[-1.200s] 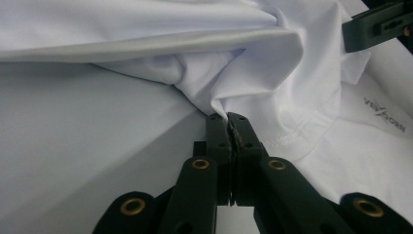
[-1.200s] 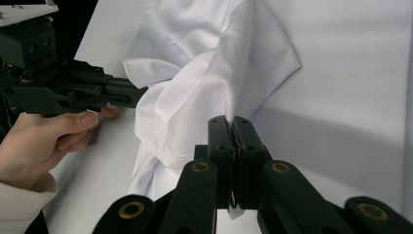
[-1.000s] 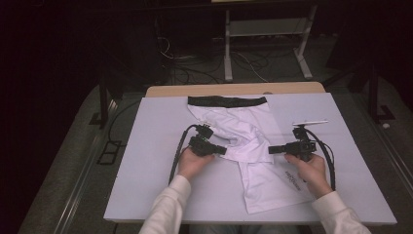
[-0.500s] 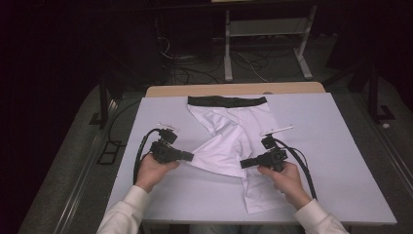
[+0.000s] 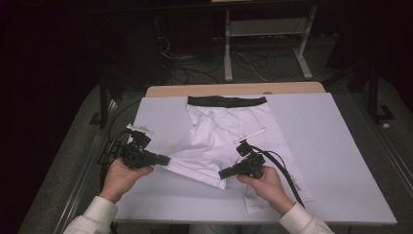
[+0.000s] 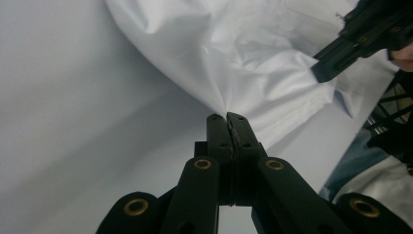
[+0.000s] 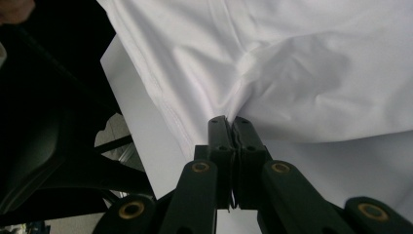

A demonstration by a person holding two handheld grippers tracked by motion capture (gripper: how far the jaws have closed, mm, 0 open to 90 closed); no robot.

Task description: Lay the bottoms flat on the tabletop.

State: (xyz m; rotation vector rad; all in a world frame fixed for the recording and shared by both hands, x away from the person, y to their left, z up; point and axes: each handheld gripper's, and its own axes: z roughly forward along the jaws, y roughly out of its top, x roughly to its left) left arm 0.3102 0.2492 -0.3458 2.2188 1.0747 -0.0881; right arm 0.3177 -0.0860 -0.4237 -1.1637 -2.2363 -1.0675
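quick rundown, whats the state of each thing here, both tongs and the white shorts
left tongs: shut, pinching a corner of the fabric
right tongs: shut, pinching a bunched fold
white shorts: on the table, partly folded, one leg drawn across to the left, black waistband at the far edge
table: covered with a pale sheet

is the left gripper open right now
No, in the left gripper view the left gripper has its jaws pressed together on a pinch of the white shorts.
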